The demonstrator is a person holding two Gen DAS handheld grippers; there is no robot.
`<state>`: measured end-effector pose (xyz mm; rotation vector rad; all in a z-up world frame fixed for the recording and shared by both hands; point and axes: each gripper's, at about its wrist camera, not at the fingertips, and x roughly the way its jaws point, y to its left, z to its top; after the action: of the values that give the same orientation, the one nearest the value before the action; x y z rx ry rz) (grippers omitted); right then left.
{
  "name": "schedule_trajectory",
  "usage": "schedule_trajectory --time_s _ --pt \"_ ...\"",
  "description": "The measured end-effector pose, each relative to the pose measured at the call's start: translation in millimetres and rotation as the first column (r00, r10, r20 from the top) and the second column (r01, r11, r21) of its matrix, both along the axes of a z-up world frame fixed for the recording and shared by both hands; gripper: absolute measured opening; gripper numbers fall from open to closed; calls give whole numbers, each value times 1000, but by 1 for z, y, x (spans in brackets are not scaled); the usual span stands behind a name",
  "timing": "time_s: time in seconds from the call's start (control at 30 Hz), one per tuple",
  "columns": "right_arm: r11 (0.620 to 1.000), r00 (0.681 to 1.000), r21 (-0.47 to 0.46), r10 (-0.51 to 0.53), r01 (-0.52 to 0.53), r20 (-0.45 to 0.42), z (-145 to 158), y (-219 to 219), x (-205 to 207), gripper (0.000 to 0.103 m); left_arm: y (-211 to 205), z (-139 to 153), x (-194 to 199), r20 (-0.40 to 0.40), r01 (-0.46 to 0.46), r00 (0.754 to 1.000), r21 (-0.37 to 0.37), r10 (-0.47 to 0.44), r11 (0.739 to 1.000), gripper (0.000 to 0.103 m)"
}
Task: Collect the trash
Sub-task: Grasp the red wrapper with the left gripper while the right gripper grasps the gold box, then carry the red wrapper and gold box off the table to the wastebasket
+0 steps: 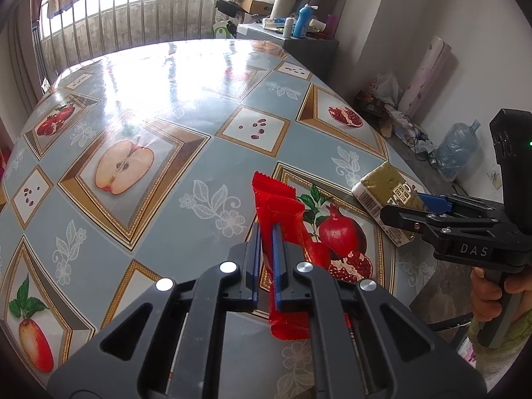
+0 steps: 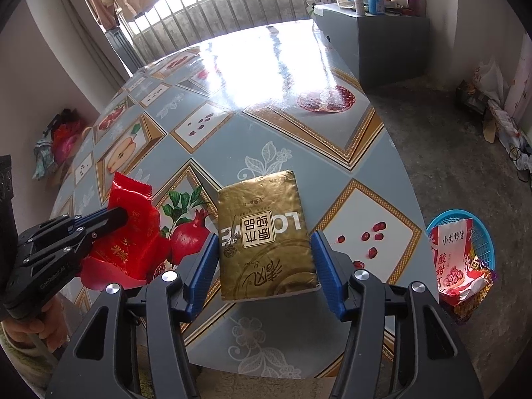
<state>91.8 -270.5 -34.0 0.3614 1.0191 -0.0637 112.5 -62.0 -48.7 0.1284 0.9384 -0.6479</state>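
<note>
My table [image 1: 186, 219] wears a glossy fruit-print cloth; barred window [image 1: 133, 10] glares at top, white wall [image 1: 415, 10] upper right.

Red wrapper [image 1: 282, 209], gold packet [image 2: 266, 232].

- The snack wrapper [image 2: 133, 232] lies on the surface [image 2: 266, 106] at its near edge, left of the tissue pack [image 2: 266, 236].
- The left tool [image 1: 266, 232] is clamped on the wrapper.
- The tissue pack lies between the fingers of the right tool [image 2: 264, 252].
- A basket [image 2: 465, 252] holding snack bags [image 2: 449, 259] stands on the floor, right of the surface.
</note>
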Motion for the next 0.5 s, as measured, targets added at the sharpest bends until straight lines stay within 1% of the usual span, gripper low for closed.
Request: schedule_trajectory --time_s 0.2,0.3,0.4,0.5 --pt "999 1000 26 -21 21 21 4 -6 -4 52 0 6 -3 27 3 1000 1 -3 1000 3" --pt "998 998 53 -40 37 57 13 -13 -9 52 1 12 -4 29 4 1000 -15 -4 1000 2" --pt "994 992 79 -78 70 104 25 -24 -17 51 0 24 -4 35 21 999 -46 -19 999 2" --pt "984 973 91 -164 151 162 44 -51 -38 51 -9 42 -6 60 57 997 -78 -53 995 2"
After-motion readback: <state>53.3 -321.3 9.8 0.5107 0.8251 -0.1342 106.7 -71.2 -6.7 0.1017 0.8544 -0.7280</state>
